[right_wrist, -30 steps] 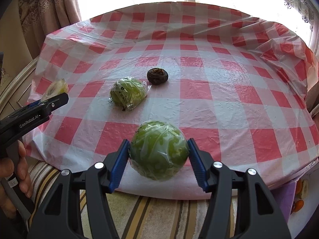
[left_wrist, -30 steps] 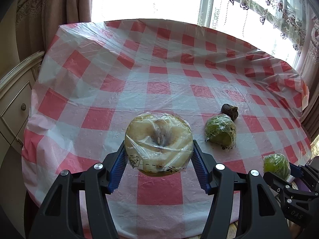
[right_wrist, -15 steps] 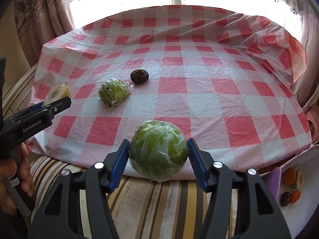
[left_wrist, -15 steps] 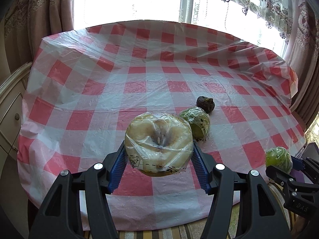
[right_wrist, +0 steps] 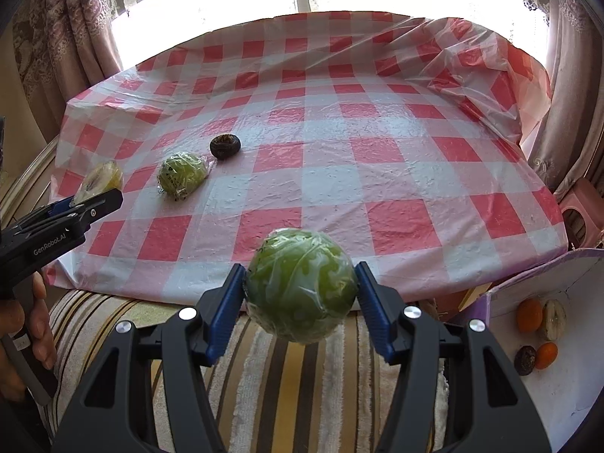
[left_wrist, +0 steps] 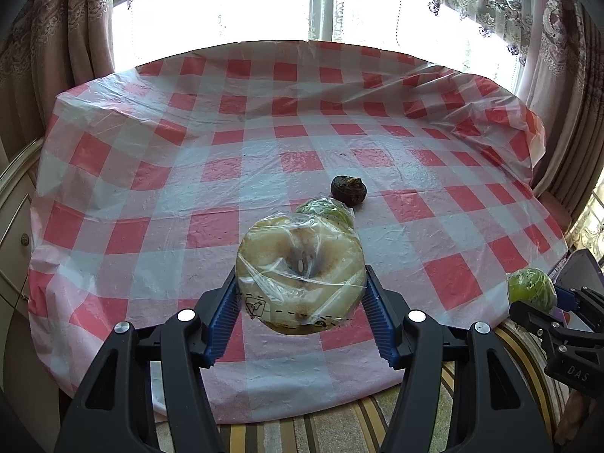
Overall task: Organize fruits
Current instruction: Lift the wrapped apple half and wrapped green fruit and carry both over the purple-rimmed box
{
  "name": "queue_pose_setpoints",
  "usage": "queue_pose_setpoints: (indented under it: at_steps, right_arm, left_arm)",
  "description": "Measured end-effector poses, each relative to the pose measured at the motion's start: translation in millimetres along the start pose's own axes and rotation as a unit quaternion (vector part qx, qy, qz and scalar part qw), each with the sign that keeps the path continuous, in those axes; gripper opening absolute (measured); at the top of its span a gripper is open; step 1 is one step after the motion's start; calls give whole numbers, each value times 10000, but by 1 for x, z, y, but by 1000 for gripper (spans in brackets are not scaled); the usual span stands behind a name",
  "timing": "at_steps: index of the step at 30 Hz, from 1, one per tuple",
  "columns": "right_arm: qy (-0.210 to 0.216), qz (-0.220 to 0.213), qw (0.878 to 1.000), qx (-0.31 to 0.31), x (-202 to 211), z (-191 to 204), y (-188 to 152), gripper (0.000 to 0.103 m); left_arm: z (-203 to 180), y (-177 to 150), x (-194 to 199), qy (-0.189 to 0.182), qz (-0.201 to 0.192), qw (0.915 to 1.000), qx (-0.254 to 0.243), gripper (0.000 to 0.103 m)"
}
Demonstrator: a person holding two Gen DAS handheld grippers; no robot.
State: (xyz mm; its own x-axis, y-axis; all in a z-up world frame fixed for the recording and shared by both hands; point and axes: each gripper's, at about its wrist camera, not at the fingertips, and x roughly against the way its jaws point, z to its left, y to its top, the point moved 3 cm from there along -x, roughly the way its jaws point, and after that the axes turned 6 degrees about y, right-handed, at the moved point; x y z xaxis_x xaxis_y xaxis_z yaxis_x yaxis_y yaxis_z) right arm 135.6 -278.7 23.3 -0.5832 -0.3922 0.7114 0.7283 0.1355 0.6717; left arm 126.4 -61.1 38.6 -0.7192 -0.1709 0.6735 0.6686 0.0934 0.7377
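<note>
My left gripper (left_wrist: 301, 294) is shut on a pale cut fruit half wrapped in clear film (left_wrist: 300, 275), held above the near edge of the red-checked table (left_wrist: 151, 234). My right gripper (right_wrist: 300, 294) is shut on a round green fruit in film (right_wrist: 300, 283), held over the striped seat in front of the table. On the cloth lie another wrapped green fruit (right_wrist: 182, 174) and a dark round fruit (right_wrist: 225, 146). In the left wrist view the wrapped green fruit (left_wrist: 328, 209) is partly hidden behind the held half, beside the dark fruit (left_wrist: 348, 189).
A white and purple box (right_wrist: 566, 275) at the lower right holds several small fruits, orange ones (right_wrist: 529, 314) among them. A striped cushion (right_wrist: 113, 313) runs below the table edge. A hand (right_wrist: 22, 339) grips the left gripper's handle. Curtains and a window stand behind.
Both grippers have drawn back from the table and swung to the right with their fruits still held. The box of fruits has come into the right wrist view.
</note>
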Motion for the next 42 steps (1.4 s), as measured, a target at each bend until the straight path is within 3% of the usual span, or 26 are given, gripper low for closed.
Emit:
queue_pose_setpoints:
  at_steps: [21, 42]
  right_arm:
    - [-403, -182, 9975, -560, 37, -74, -18, 59]
    - [-1176, -350, 9848, -1230, 75, -168, -40, 59]
  left_arm:
    - [-84, -2, 11, -535, 25, 9957, -758, 59]
    - [-184, -10, 19, -1207, 57, 9799, -1587, 59]
